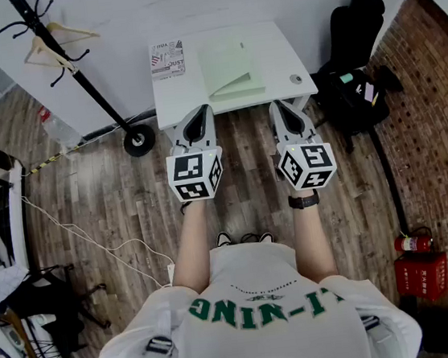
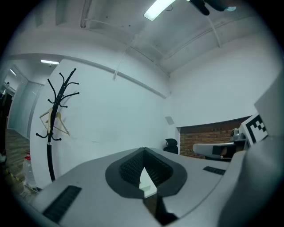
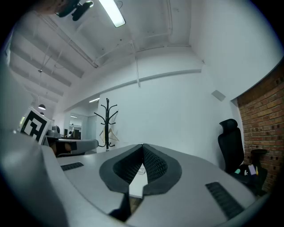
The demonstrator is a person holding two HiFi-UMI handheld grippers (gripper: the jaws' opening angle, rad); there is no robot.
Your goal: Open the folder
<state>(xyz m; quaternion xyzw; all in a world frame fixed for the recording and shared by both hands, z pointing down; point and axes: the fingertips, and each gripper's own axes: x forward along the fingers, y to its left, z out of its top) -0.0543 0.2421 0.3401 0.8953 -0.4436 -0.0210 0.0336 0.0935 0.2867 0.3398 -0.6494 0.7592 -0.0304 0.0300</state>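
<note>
A pale green folder (image 1: 230, 68) lies closed on the small white table (image 1: 274, 54) in the head view. My left gripper (image 1: 197, 121) is held level just before the table's near edge, left of the folder, its jaws shut with nothing between them. My right gripper (image 1: 287, 114) hovers at the near edge to the folder's right, also shut and empty. In the left gripper view the tips (image 2: 143, 150) meet, and a strip of the table (image 2: 145, 182) shows through the gap below them. The right gripper view shows its tips (image 3: 143, 146) touching likewise, with the white table (image 3: 138, 182) below.
A printed book or box (image 1: 167, 59) lies on the table's far left corner, a small round object (image 1: 297, 78) near its right edge. A black coat stand (image 1: 87, 85) on wheels stands to the left, a black office chair (image 1: 353, 45) to the right, a fire extinguisher (image 1: 414, 241) on the floor.
</note>
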